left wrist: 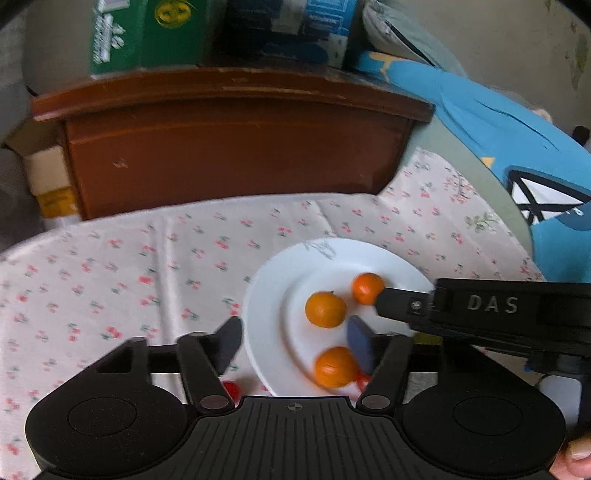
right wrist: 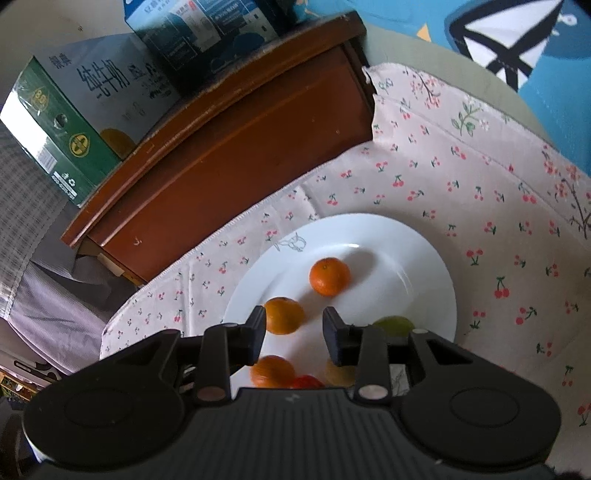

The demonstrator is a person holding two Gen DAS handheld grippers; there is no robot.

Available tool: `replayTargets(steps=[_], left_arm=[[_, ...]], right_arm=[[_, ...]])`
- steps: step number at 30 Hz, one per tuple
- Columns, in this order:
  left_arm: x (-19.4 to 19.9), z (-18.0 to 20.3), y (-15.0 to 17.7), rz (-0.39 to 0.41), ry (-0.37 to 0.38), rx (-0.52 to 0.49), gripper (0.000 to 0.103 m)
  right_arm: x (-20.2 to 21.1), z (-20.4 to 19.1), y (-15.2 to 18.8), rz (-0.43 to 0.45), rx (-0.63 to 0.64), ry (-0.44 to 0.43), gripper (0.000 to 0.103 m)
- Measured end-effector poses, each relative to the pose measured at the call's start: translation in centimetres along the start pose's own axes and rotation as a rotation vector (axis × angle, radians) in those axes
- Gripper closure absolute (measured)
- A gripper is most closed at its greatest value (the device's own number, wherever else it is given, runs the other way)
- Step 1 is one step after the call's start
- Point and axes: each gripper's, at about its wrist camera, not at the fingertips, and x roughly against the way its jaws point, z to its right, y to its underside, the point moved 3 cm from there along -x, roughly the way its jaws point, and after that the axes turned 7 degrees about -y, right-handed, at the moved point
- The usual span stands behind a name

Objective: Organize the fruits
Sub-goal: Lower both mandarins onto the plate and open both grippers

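A worktop covered by a cherry-print cloth (right wrist: pixel 461 177) is carrying the scene, and a brown wooden cabinet (left wrist: pixel 236 147) is standing behind it with a green carton (right wrist: pixel 62 140) and a dark blue carton (right wrist: pixel 207 33) resting on top. A blue printed fabric (left wrist: pixel 498 122) is lying at the far right of the cloth. A white plate (right wrist: pixel 424 251) is sitting on the cloth and is holding the fruit. The left gripper (left wrist: pixel 295 341) is hovering over the near left part of the plate with its jaws standing apart and nothing pressed between them; one finger is hanging over the cloth outside the rim, the other over the plate between two oranges. The right gripper (right wrist: pixel 294 334) is reaching in over the plate from the right side, its jaws standing narrowly apart and gripping nothing, with white plate showing in the gap. Three oranges are lying on the plate: the far orange (right wrist: pixel 329 277) is resting near the plate's middle, the middle orange (right wrist: pixel 284 315) is sitting just beside the right gripper's left finger, and the near orange (right wrist: pixel 272 371) is lying by the near rim. A green fruit (right wrist: pixel 393 325) is partly hidden behind the right gripper's right finger. A small red fruit (right wrist: pixel 306 381) is peeking out at the near rim beside the near orange; whether it is lying on the plate cannot be told.
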Motion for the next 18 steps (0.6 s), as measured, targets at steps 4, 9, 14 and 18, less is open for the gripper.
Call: replayTargets(steps=[4, 9, 14, 18], left_arm=[[1.1, -0.9, -0.4, 0.000, -0.032, -0.003, 0.030], [3.0, -2.5, -0.7, 0.004, -0.047, 0.040, 0.024], [4.8, -3.4, -0.2, 0.011, -0.040, 0.054, 0.021], [5.8, -3.9, 0.9, 0.002, -0.038, 0.064, 0.021]], right_arm=[[0.5, -0.2, -0.2, 0.018, 0.001, 0.000, 0.064], [1.3, -0.7, 0.0, 0.025, 0.003, -0.010, 0.063], [2.3, -1.6, 0.8, 0.019, 0.035, -0.021, 0.062], [3.3, -2.5, 1.7, 0.017, 0.078, -0.025, 0.058]])
